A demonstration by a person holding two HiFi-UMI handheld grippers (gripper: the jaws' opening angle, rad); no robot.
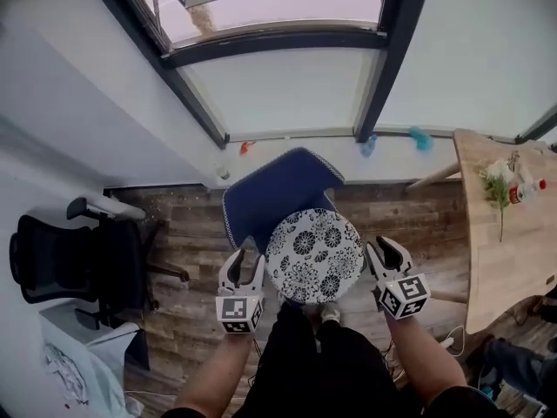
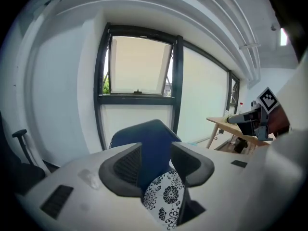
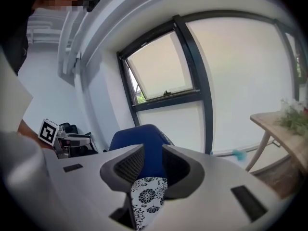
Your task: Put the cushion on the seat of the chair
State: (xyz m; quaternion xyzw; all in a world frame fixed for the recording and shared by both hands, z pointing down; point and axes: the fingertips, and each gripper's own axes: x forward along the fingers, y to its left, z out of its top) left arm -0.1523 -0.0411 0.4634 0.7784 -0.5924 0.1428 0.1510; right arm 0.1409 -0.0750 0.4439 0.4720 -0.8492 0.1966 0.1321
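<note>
A round cushion (image 1: 313,255) with a black-and-white flower print lies on the seat of the blue chair (image 1: 270,190), whose back rises behind it toward the window. My left gripper (image 1: 244,268) hangs just left of the cushion's edge, my right gripper (image 1: 383,255) just right of it, both nearer the camera than the cushion. Each stands open with nothing between its fingers. In the left gripper view the cushion (image 2: 166,198) and chair back (image 2: 149,143) show past the jaws. The right gripper view shows the same cushion (image 3: 147,196) and chair (image 3: 139,138).
A wooden table (image 1: 496,233) with a plant and a bottle stands at the right. A black office chair (image 1: 78,259) is at the left by the wall. A window wall runs behind the blue chair. The person's legs (image 1: 322,355) are just before the seat.
</note>
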